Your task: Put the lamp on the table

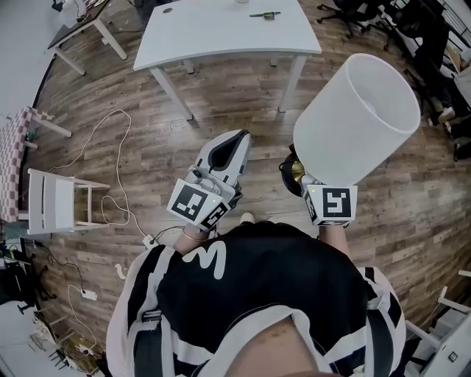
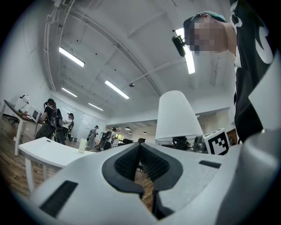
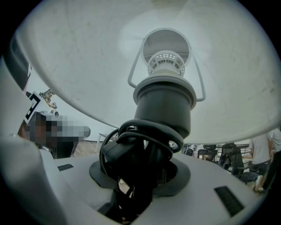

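Right gripper [image 3: 140, 176] clamps its jaws on the dark stem of the lamp [image 1: 357, 118], just under the socket, where a black cord [image 3: 115, 151] is coiled; the white shade tilts up over the wood floor [image 1: 243, 96]; left gripper [image 1: 237, 140], just beside it, has its jaws closed together on nothing; farther ahead stands the white table [image 1: 221, 33], well apart from the lamp, a small dark tool [image 1: 263, 14] lying on it.
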Motion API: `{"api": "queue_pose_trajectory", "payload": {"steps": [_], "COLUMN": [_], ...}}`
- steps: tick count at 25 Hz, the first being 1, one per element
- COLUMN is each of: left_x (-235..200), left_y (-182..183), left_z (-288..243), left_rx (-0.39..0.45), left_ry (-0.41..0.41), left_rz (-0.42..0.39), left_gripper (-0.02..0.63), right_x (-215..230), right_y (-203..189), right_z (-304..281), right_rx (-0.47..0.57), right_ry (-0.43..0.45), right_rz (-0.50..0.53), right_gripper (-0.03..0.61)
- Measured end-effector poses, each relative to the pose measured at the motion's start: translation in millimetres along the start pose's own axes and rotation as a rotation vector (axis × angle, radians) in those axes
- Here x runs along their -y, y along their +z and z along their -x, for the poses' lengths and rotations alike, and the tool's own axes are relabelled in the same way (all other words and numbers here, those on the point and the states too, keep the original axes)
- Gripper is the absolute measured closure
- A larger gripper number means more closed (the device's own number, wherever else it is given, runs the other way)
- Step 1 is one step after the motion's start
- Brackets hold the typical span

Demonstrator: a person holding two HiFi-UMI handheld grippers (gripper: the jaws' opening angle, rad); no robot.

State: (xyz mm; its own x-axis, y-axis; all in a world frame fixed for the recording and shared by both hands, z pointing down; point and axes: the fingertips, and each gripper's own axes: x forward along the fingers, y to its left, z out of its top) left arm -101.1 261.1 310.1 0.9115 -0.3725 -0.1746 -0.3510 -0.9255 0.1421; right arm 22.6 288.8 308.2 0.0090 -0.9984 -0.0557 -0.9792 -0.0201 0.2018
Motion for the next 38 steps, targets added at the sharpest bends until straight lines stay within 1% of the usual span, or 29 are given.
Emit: {"api": "queue_pose_trajectory", "payload": {"steps": [4, 8, 13, 18, 25, 28, 33, 38], "left_x": [-5, -12, -24, -40, -78, -96, -117, -138], "left_y": [0, -2, -8, -12, -12, -12, -8, -13], "left_z": [7, 9, 3, -13, -59, -86, -133, -170], "left_rx": [-0.007, -0.007, -0.01, -0.008, 0.003, 0.009, 0.019, 0.009], "left_ry": [-0.016, -0.019, -0.012, 0.01, 0.036, 0.043, 0.05, 0.061], "left_rz": [0.005, 0.018, 0.025, 0.021, 0.0, 0.006, -0.008, -0.003], "left_gripper": [0.608, 0.609, 0.608, 0.609, 0.609, 0.609, 0.609, 0.608], "right_x": [-10, -18, -15, -5, 20, 37, 71, 95], "right_y": [0, -3, -10, -18, -22, -27, -28, -35], "right_z": [-1, -7, -19, -43, -97, -127, -167, -202], "right_rx": [0.002, -0.009, -0.015, -0.012, 0.017, 0.009, 0.023, 0.017], "right_ry": [-0.017, -0.008, -0.01, 0.004, 0.038, 0.045, 0.061, 0.082], "right_rz": [-0.009, -0.025, -0.034, -0.027, -0.036, -0.026, -0.023, -0.032], "right_gripper": [0.41, 0.41, 0.41, 0.41, 0.41, 0.41, 0.41, 0.41]}}
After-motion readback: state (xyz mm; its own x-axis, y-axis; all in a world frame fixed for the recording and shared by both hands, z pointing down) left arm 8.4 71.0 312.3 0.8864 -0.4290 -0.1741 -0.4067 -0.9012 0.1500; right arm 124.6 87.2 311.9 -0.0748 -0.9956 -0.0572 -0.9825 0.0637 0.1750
